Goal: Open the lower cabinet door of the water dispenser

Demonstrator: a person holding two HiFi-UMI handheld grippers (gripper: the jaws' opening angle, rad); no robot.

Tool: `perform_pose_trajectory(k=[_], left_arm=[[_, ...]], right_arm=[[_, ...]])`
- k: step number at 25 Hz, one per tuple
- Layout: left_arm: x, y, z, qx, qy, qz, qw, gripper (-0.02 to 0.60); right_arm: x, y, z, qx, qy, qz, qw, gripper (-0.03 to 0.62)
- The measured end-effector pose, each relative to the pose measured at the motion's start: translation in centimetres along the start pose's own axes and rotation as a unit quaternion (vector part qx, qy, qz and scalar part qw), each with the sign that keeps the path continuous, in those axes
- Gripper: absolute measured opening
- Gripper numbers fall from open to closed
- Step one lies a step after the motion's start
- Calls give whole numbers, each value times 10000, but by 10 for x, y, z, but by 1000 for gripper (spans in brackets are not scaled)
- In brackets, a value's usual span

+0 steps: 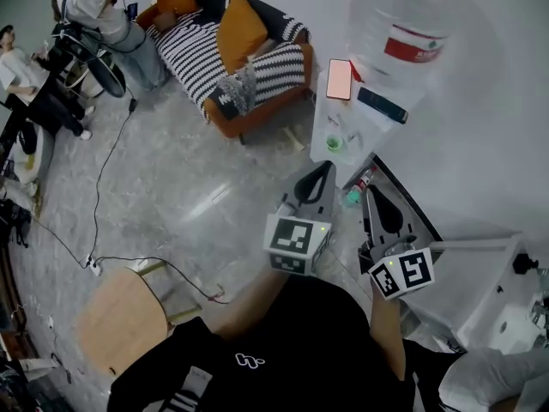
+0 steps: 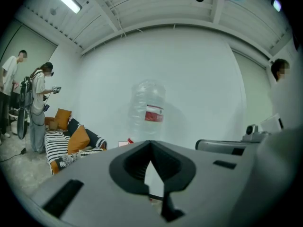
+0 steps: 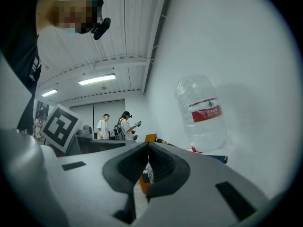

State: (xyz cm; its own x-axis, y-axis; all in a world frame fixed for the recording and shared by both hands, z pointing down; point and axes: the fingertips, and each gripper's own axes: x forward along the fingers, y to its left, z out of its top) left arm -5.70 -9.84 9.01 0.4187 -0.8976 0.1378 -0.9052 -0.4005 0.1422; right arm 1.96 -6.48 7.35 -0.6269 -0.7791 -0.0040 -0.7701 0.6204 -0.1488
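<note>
Item: white water dispenser (image 1: 371,134) topped by clear plastic bottle (image 1: 403,24) with red label, at 12 o'clock from both grippers, apart from them; lower cabinet door not discernible from above. Tools: left grey gripper (image 1: 324,172), jaws together, empty; right grey gripper (image 1: 374,197), jaws together, empty.

Striped sofa (image 1: 257,63) with orange cushions (image 1: 240,28) up top, round wooden stool (image 1: 124,316) lower left, black cable (image 1: 110,166) trailing over grey floor (image 1: 197,196), people (image 1: 99,11) far left.
</note>
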Motion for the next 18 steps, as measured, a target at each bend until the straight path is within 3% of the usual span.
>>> perform_pose_trajectory(k=[6, 18], left_arm=[[18, -2, -3, -40, 7, -164, 9999, 11], [45, 6, -30, -10, 490, -236, 9985, 11]], right_arm=[[0, -19, -9, 13, 174, -202, 9996, 11], [5, -47, -36, 231, 538, -380, 9976, 11]])
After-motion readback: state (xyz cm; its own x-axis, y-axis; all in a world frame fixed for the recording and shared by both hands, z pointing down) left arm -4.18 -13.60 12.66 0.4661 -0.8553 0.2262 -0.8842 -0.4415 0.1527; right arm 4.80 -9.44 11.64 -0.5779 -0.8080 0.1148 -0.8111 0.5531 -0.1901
